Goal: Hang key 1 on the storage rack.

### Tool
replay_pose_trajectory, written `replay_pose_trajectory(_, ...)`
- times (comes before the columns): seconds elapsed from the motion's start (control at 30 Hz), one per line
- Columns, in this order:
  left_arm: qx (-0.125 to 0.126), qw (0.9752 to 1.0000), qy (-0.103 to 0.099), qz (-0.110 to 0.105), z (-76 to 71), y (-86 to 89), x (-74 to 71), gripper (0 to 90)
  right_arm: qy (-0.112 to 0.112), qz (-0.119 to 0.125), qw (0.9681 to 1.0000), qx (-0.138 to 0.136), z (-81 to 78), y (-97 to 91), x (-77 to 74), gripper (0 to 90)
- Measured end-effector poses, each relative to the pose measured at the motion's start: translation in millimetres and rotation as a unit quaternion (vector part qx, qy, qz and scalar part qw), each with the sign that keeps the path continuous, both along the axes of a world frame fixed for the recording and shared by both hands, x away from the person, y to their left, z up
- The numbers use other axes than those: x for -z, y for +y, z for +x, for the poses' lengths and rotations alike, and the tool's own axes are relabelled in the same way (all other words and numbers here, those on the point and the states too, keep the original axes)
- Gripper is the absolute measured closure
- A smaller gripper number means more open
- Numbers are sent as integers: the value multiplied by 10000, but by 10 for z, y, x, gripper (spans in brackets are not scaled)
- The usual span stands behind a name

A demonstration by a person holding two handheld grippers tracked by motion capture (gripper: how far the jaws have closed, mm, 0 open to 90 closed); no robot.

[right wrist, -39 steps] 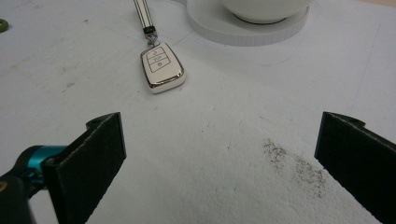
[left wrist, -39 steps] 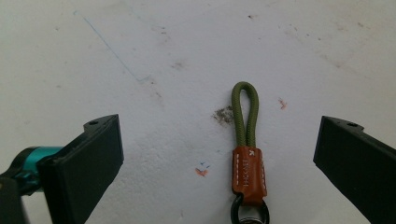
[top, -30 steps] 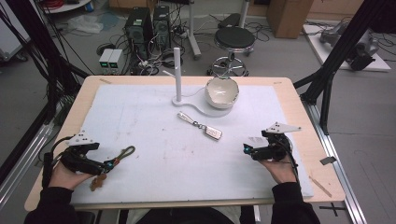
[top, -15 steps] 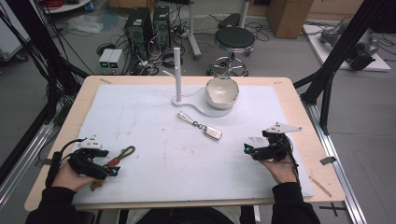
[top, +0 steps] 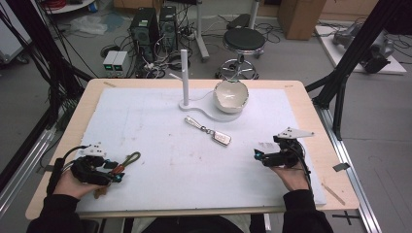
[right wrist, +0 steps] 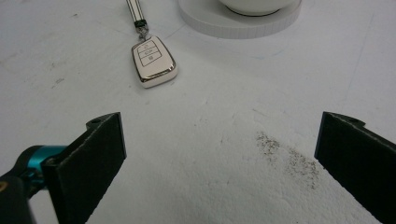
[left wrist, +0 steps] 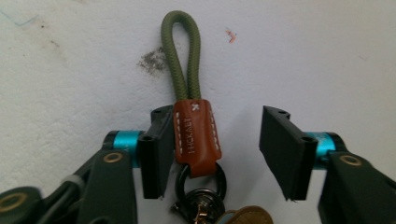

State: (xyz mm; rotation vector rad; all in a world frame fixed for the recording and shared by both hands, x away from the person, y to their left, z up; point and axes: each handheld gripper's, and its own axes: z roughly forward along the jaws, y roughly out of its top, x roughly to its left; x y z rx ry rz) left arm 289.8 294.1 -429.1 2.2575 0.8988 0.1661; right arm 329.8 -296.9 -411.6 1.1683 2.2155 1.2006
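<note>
A key ring with a green cord loop [left wrist: 180,56] and a brown leather tag [left wrist: 196,137] lies on the white mat at the near left, also in the high view [top: 129,159]. My left gripper [left wrist: 217,116] [top: 115,174] straddles the tag. Its jaws have just been closing; the left pad [left wrist: 159,149] touches the tag while the right pad [left wrist: 282,149] stands clear of it. My right gripper [top: 257,156] [right wrist: 219,121] rests open at the near right with bare mat between its jaws. A silver car key fob [top: 222,138] [right wrist: 153,57] on a strap lies mid-table.
A white bowl [top: 231,94] sits on a white base [right wrist: 238,23] with an upright post [top: 184,73] at the back centre. The white mat [top: 160,189] covers most of the wooden table [top: 316,111]. Dark smudges [right wrist: 285,154] mark the mat.
The left gripper's jaws have narrowed around the key ring's leather tag. The right hand has kept still.
</note>
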Motion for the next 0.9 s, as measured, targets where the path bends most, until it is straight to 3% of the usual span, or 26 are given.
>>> replay_pose_trajectory(0.13,-76,9999,-24,136,4,12,31,547,-5,-8,10000,5,-2,-1,-1,9)
replay_pose_trajectory(0.17,-126,9997,-71,185,3,19,28,654,1,-10,10000,21,-4,-1,-2,9)
replay_pose_trajectory(0.27,-130,9997,-98,159,10,39,32,685,3,-9,10000,27,-5,-2,-4,9)
replay_pose_trajectory(0.47,-188,9998,99,-34,48,80,33,712,-11,-13,10000,12,-3,0,-3,9)
replay_pose_trajectory(0.63,-271,9996,85,-52,67,111,28,719,-2,-1,10000,29,-5,-2,-5,9)
replay_pose_trajectory(0.73,-325,9992,84,-238,75,129,8,719,5,1,10000,30,-5,0,-4,9)
replay_pose_trajectory(0.8,-442,9978,69,-489,85,155,-39,719,13,52,10000,30,-8,2,-6,9)
replay_pose_trajectory(0.9,-565,9967,-20,-581,92,167,-88,720,-3,91,10000,20,-6,11,-10,9)
